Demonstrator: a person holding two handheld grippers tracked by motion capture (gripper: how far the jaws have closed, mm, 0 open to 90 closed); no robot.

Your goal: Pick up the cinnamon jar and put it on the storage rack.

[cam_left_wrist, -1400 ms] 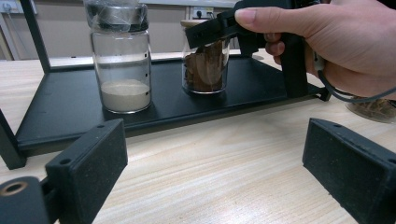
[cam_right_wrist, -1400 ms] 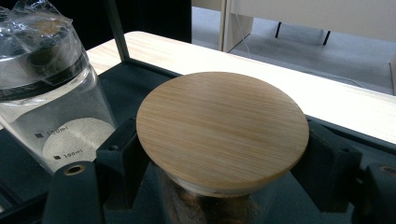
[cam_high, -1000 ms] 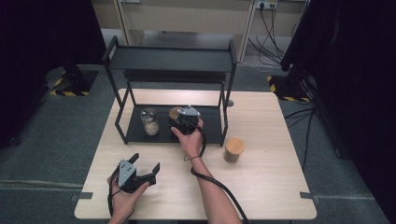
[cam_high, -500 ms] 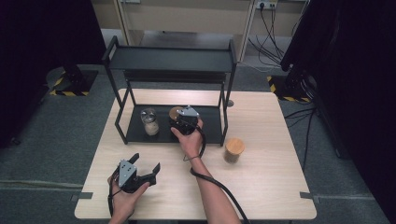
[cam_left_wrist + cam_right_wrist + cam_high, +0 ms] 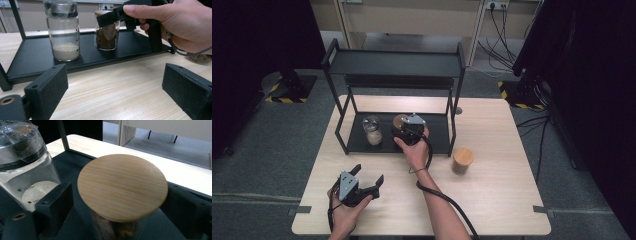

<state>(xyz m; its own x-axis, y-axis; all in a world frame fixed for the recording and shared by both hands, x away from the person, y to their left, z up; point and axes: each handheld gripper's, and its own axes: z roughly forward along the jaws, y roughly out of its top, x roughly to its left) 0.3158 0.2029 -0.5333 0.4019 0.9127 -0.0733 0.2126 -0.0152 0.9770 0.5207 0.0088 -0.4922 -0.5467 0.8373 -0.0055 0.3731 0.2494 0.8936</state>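
A brown-filled jar with a round wooden lid [image 5: 122, 186] stands on the lower shelf [image 5: 437, 135] of a black rack. My right gripper [image 5: 120, 200] straddles it just under the lid. Its jaws have just been opening and stand off the glass, with the jar [image 5: 399, 120] between them. To its left is a clear jar of pale powder [image 5: 372, 131] with a film-wrapped top [image 5: 25, 170]. My left gripper [image 5: 368, 175] rests open on the table's front left, nothing between its pads [image 5: 50, 82]. It faces both jars and the other hand [image 5: 180, 25].
A third wooden-lidded jar [image 5: 462, 160] stands on the table, right of the rack. The rack's top shelf [image 5: 394, 62] overhangs the jars, and its posts [image 5: 454, 115] frame the lower shelf. A cable [image 5: 437, 192] trails along the right forearm.
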